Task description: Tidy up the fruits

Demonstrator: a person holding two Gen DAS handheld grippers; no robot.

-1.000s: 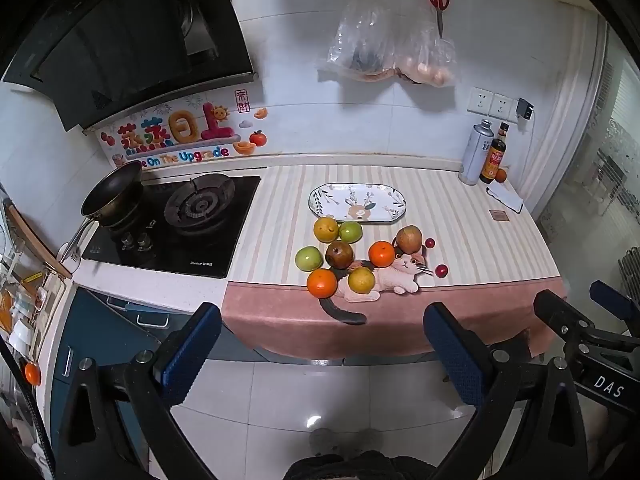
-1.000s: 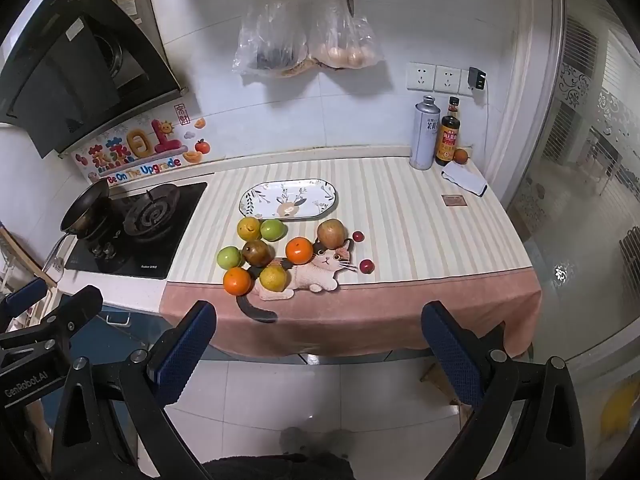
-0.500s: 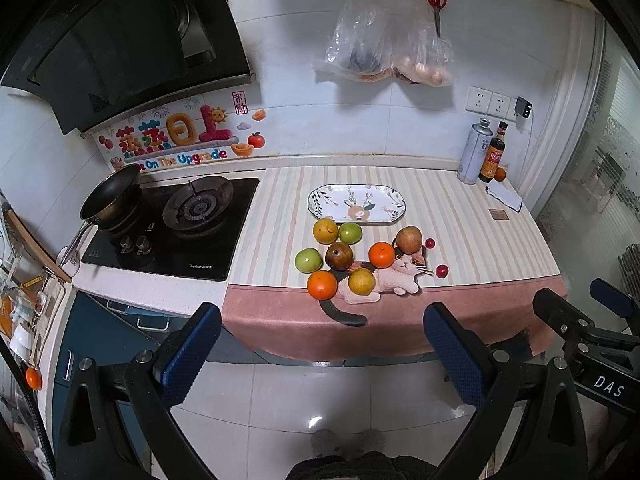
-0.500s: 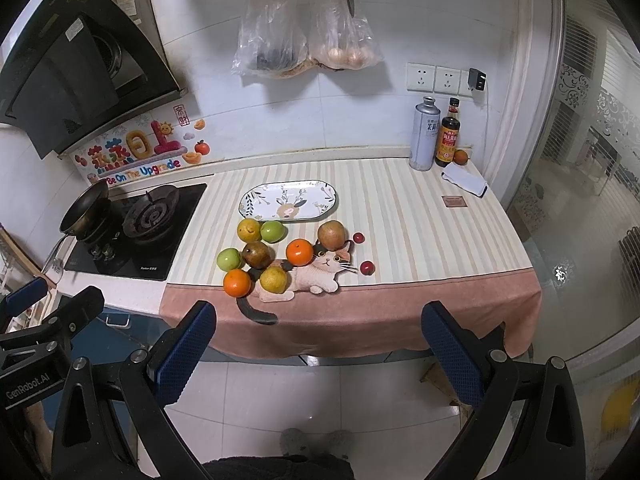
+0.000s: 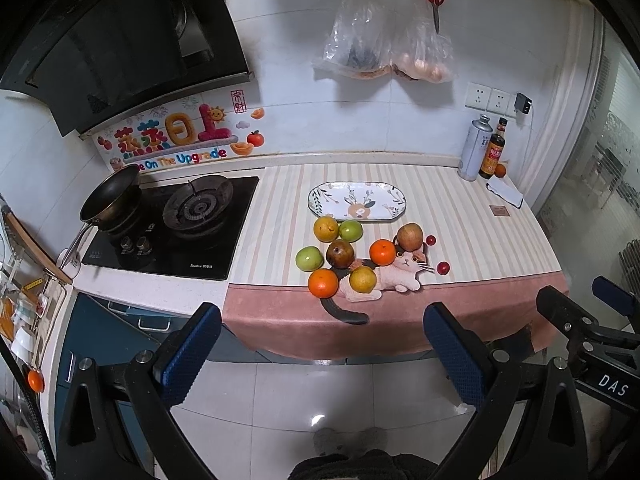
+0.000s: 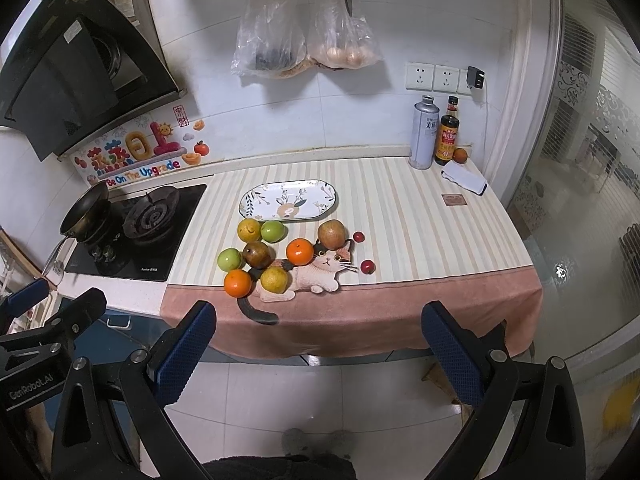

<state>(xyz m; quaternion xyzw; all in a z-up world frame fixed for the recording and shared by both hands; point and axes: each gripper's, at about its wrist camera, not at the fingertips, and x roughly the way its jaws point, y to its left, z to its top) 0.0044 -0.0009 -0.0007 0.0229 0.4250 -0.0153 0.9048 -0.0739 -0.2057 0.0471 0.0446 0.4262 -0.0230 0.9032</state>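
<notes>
Nothing on the desk (image 5: 472, 216) has shifted over the last second, and both grippers stay back over the floor with only a slight drift of view. Ahead of the left gripper (image 5: 320, 354), whose blue-padded fingers (image 5: 188, 352) stand wide apart and hold nothing, the fruits sit in a loose cluster beyond the fingertips, on the striped cloth near the desk's front edge. Nearest the fingers lie an orange (image 5: 323, 283) and a yellow citrus (image 5: 363, 279), the latter touching a cat-shaped mat (image 5: 400, 274). Farther out sit a green apple (image 5: 309, 259), a dark brown fruit (image 5: 340, 254), a second orange (image 5: 382, 252) and a brown pear (image 5: 409, 237), with another yellow citrus (image 5: 325, 229) and a second green apple (image 5: 351, 231) just in front of the empty oval plate (image 5: 320, 202). Two small red fruits (image 5: 443, 268) lie off toward the right finger's side. Beyond the left finger stands a gas stove (image 5: 198, 208) with a frying pan (image 5: 109, 196). The right gripper (image 6: 320, 354) is likewise spread open and empty, its fingers (image 6: 454, 354) framing the same cluster, with a spray can (image 6: 424, 136) and a sauce bottle (image 6: 447, 136) far ahead against the wall.
</notes>
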